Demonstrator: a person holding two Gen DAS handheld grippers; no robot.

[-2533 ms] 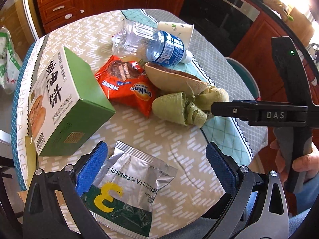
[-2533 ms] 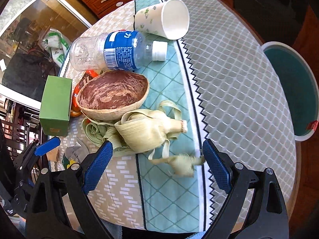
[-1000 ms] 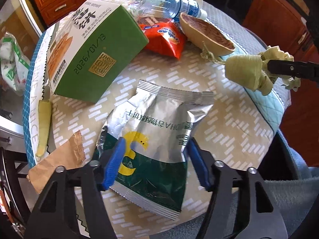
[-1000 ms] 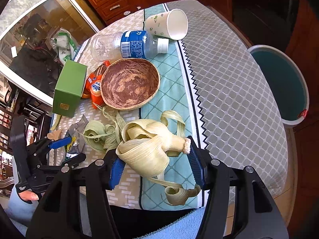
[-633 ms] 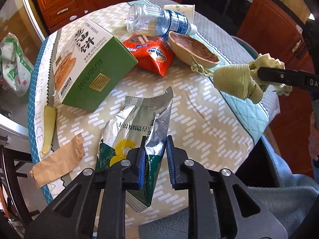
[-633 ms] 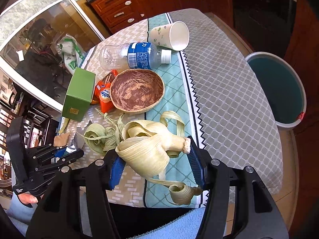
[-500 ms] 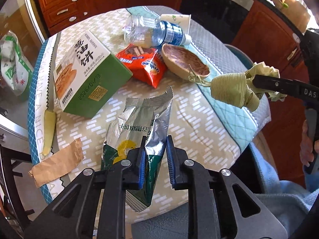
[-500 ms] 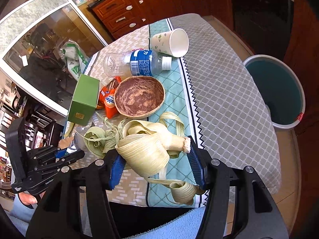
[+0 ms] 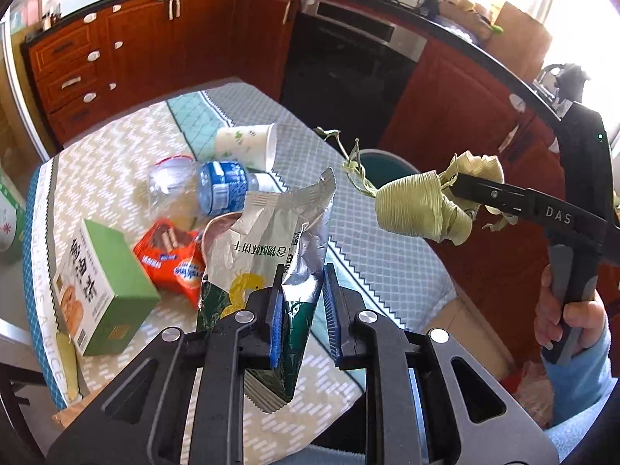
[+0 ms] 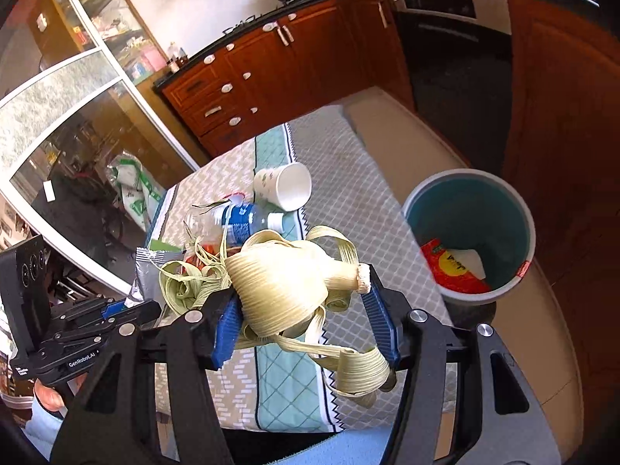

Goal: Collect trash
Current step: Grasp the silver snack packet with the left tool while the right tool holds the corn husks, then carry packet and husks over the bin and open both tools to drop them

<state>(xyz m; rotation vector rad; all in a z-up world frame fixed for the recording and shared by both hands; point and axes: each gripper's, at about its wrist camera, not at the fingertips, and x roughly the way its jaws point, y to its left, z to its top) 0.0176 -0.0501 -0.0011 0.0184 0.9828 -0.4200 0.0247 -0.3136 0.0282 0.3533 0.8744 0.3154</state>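
Foil wrapper stands upright, torn end up, in left fingers; right fingers clamp husks.

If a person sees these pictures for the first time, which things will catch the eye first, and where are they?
First, the bundle of pale corn husks, clamped in the right hand-held gripper and lifted above the table. Next, the silver and green snack bag, pinched upright in the left hand-held gripper over the litter left on the cloth. Then the teal bin on the floor beside the table, with a red wrapper already inside.
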